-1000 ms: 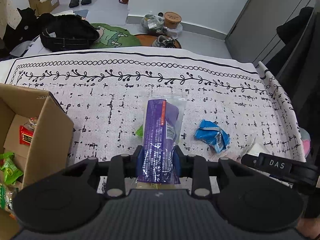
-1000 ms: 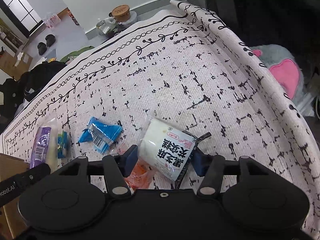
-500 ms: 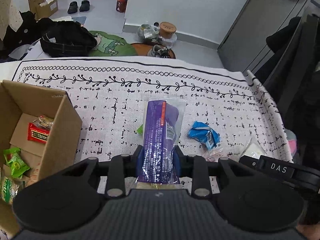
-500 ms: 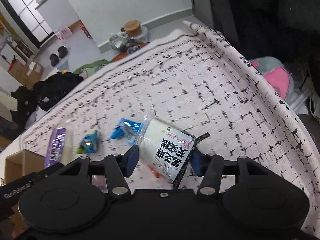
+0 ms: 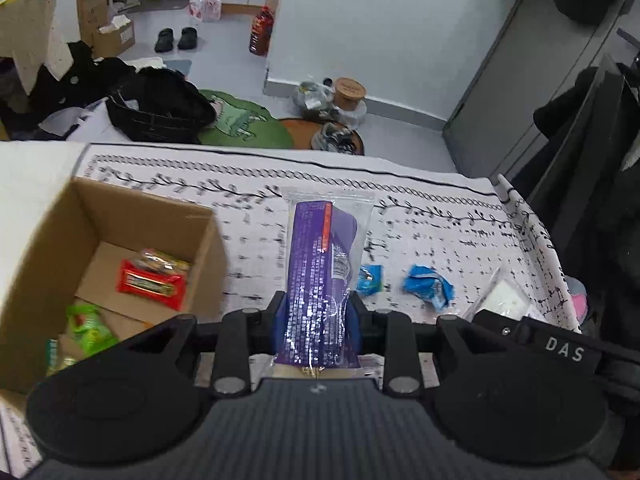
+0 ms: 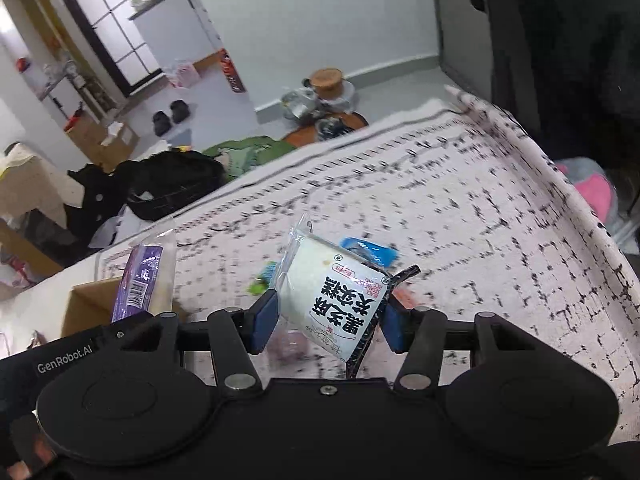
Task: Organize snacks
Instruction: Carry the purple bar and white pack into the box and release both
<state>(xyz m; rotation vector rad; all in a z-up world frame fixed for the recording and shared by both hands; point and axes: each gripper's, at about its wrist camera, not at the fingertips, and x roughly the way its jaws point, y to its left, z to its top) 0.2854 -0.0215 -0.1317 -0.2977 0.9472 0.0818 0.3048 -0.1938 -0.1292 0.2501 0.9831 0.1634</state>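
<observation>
My left gripper is shut on a long purple snack packet and holds it above the patterned tablecloth, just right of an open cardboard box. The box holds a red bar and green packets. My right gripper is shut on a white bread packet with black lettering, lifted over the cloth. The purple packet and box corner show at left in the right wrist view. Blue wrappers lie on the cloth.
A small blue-green candy lies beside the blue wrapper. The table's right edge drops to a pink cushion. Beyond the far edge, the floor holds a black bag, a green mat and a jar.
Both grippers have risen and moved left with their packets. The cardboard box has come further into the left wrist view, showing its contents. More of the room shows in both views.
</observation>
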